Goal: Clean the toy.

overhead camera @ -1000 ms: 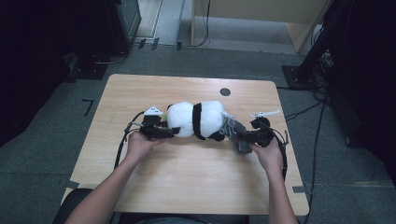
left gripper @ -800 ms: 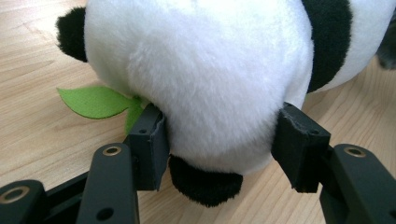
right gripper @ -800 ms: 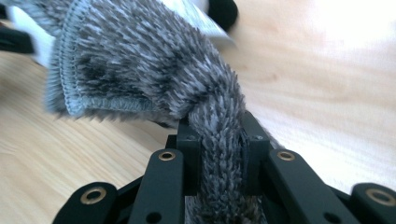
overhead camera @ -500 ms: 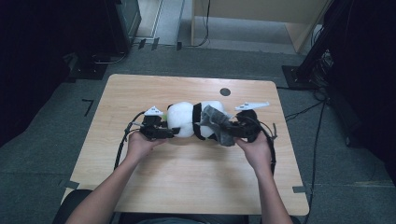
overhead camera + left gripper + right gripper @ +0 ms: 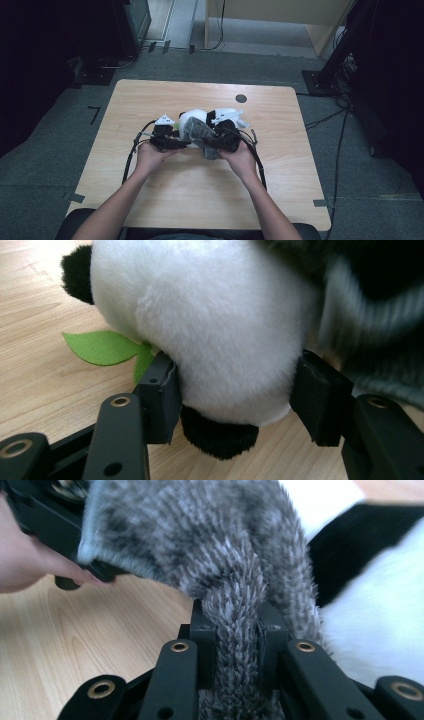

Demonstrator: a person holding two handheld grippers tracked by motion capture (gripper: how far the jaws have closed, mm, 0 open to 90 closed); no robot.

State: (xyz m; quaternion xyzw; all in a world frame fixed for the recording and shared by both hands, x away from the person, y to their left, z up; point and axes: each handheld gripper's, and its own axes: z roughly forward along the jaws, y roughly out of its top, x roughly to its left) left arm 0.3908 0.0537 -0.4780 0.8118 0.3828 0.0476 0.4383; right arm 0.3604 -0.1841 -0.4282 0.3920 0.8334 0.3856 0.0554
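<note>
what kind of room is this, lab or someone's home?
Most likely a lab or recording room, not a home. A bare wooden table stands alone on grey carpet, tape marks are stuck to the floor, and cables run to dark stands at the side.

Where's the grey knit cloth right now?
In the high view, the grey knit cloth lies draped over the plush panda at table centre, pinched in the right tongs, beside the left tongs.

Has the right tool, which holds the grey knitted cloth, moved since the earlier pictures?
Yes. In the high view the right tool, shut on the grey knitted cloth, went leftward from the wooden table's right side, drawing the cloth over the plush panda.
</note>
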